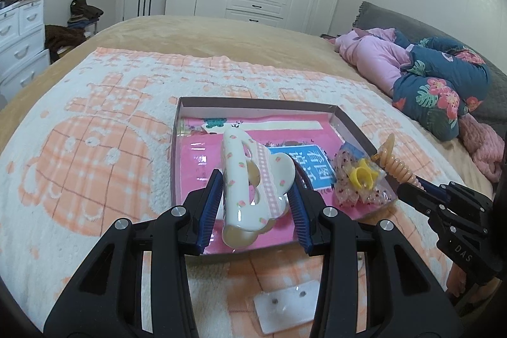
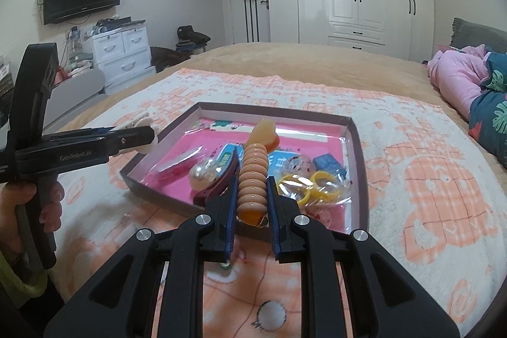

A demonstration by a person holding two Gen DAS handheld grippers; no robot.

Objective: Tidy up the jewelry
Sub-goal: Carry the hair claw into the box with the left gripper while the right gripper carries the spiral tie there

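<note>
Left gripper (image 1: 255, 195) clamps a white clip (image 1: 244, 186); right gripper (image 2: 252, 208) clamps an amber clip (image 2: 253, 176). Both clips point lengthwise ahead over the tray (image 2: 358, 144) just beyond the jaws.

Quick count from both views: two grippers, left gripper (image 1: 255, 195) and right gripper (image 2: 252, 208). One white hair claw clip (image 1: 244, 179). One amber ribbed hair clip (image 2: 253, 176). One shallow box tray (image 2: 356, 148). One pearl clip (image 2: 202, 175). Two yellow rings (image 2: 323, 179) in bag, maybe more, can't tell. One blue block (image 2: 328, 163). One white card (image 1: 290, 309).
</note>
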